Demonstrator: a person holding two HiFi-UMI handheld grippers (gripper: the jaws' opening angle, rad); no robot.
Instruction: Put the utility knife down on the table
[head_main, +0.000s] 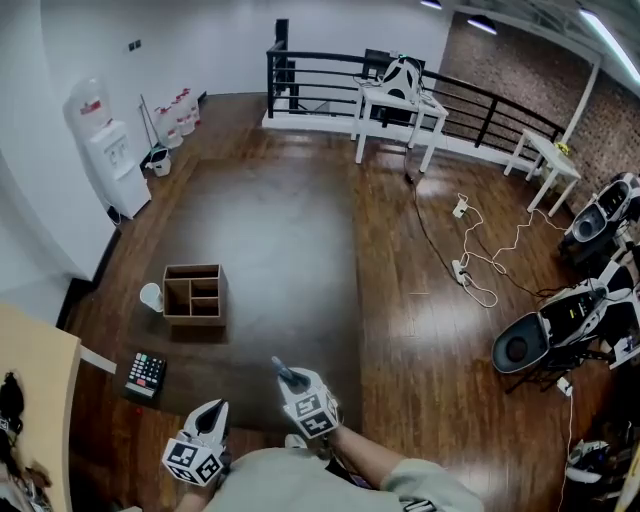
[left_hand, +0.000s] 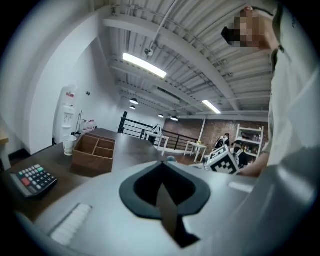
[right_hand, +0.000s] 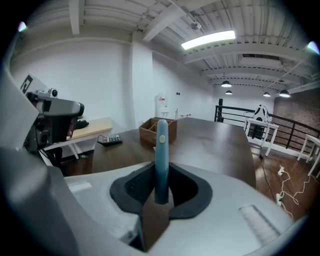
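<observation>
Short of the wooden box (head_main: 194, 293), the right gripper (right_hand: 161, 197) clamps the blue utility knife (right_hand: 161, 150) above the bench (head_main: 280, 220), so it should probably sink low and level before releasing; the left gripper (left_hand: 165, 192), jaws together, holds nothing.
</observation>
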